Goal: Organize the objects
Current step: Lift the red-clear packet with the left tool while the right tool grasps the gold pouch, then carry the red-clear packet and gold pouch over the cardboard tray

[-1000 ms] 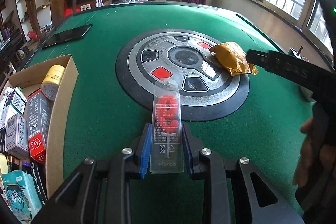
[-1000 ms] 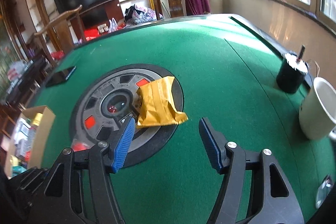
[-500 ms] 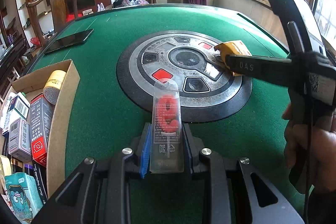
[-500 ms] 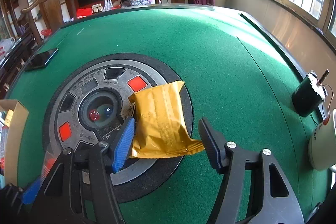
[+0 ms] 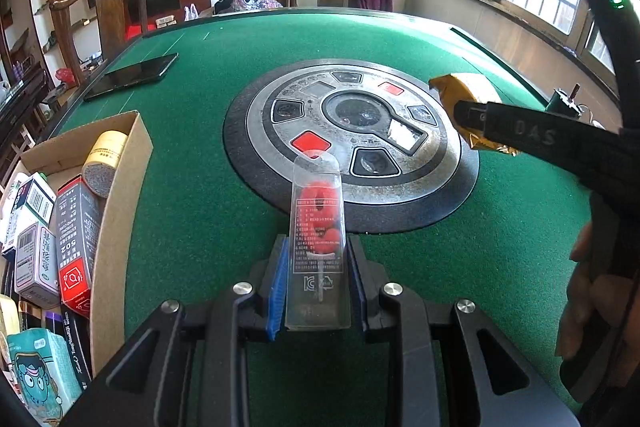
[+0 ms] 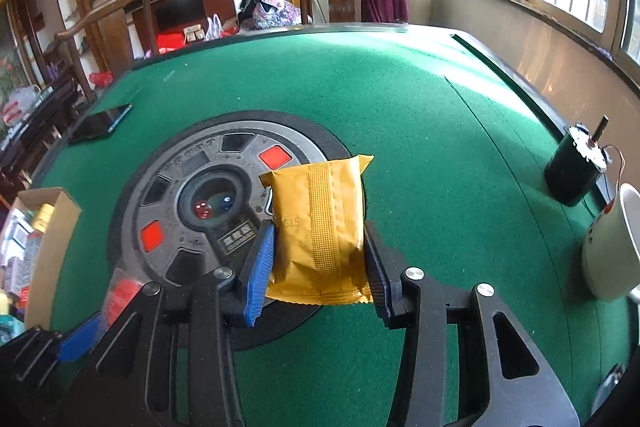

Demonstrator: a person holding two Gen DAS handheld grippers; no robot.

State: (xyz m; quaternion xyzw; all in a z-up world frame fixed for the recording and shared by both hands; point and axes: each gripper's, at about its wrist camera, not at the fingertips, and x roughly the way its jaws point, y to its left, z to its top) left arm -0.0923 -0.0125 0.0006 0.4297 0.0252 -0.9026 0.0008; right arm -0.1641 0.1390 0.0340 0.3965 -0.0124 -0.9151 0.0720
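Gripping two items over the mahjong table

Left gripper (image 5: pixel 318 267) pinches a clear blister pack (image 5: pixel 318 227) of red rings, right of the cardboard box (image 5: pixel 120 203). Right gripper (image 6: pixel 318 259) clamps the yellow snack packet (image 6: pixel 320 215) at the centre console's (image 6: pixel 200 211) right edge.

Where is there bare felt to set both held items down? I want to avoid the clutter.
Felt is bare between the cardboard box and the round centre console, and between the console and the black motor and white cup. The far felt beyond the phone is bare too. The box itself is packed.
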